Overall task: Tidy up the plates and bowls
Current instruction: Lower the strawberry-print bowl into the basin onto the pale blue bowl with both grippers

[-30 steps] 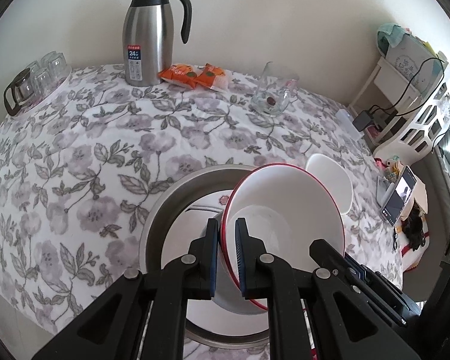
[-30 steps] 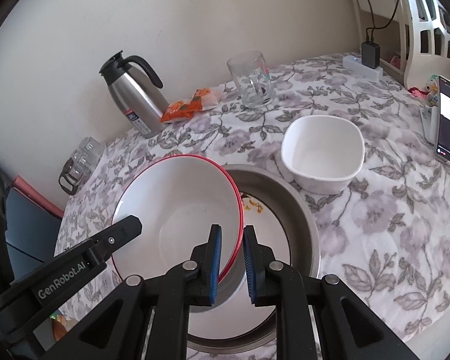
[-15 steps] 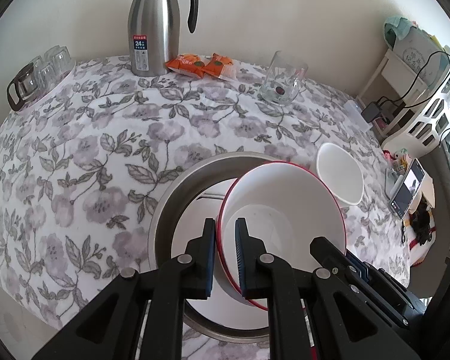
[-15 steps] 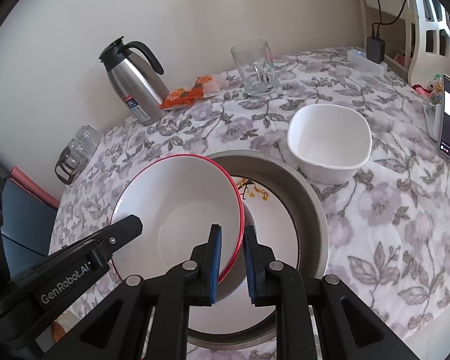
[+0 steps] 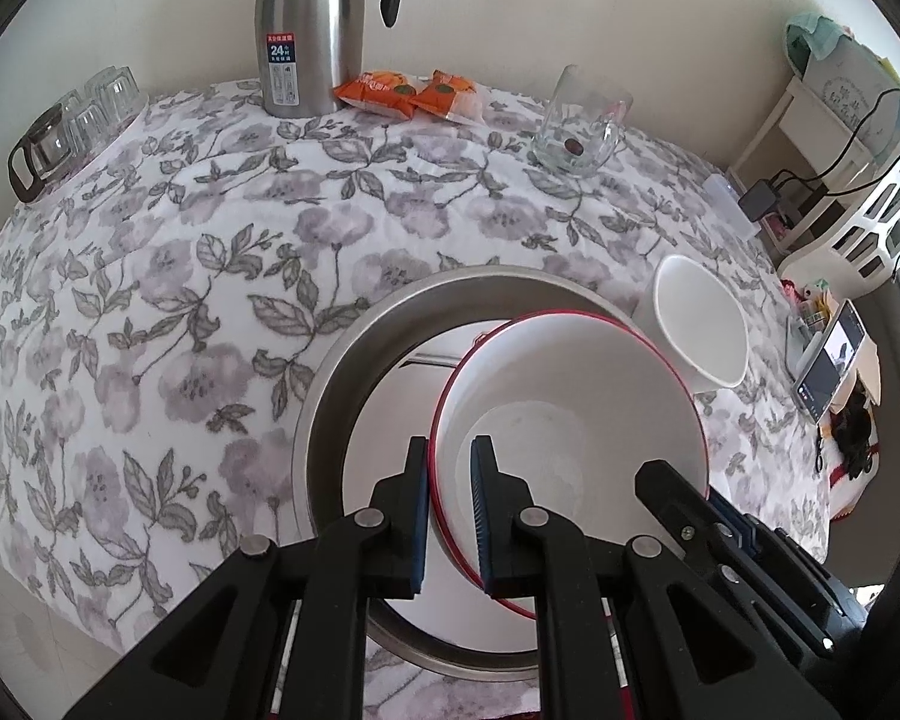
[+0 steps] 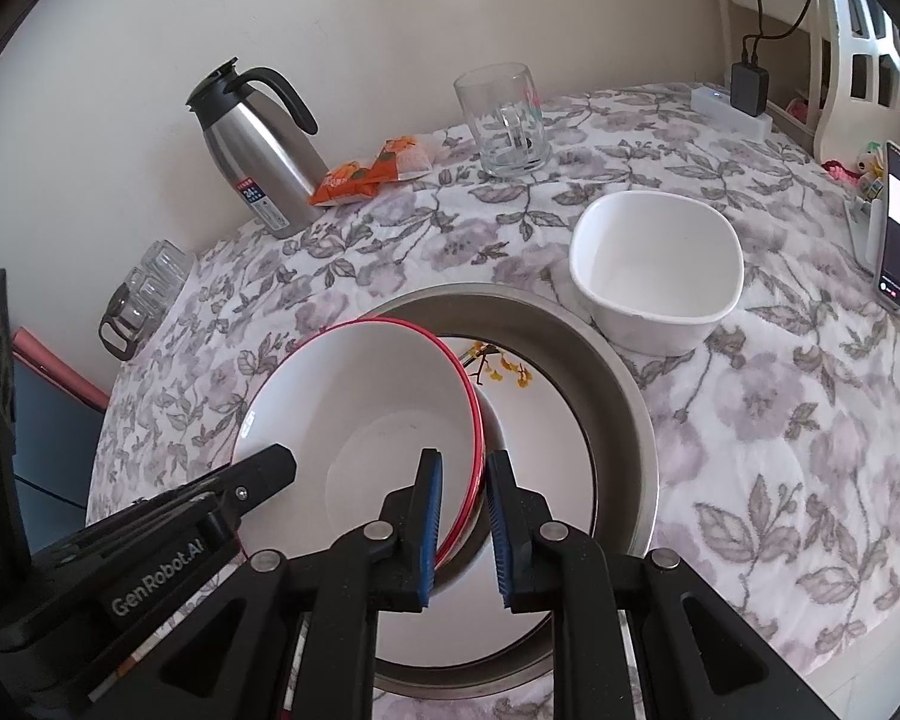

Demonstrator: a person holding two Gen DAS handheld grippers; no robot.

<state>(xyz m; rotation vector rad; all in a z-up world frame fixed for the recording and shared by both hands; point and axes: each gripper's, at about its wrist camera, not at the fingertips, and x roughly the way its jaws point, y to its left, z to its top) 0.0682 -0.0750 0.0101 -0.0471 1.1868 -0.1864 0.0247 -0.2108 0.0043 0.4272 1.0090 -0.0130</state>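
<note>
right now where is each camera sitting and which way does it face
Left wrist: on the left gripper, looking forward and down over the red-rimmed bowl toward the thermos; the right gripper's fingers show lower right.
Right wrist: on the right gripper, facing the same bowl and the white bowl; the left gripper shows lower left.
Shared: bowl, steel basin, thermos, glass mug.

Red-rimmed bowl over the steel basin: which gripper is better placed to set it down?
Neither alone. The left gripper and right gripper each clamp opposite rims of the red-rimmed bowl above the steel basin; lowering it together looks safest.
</note>
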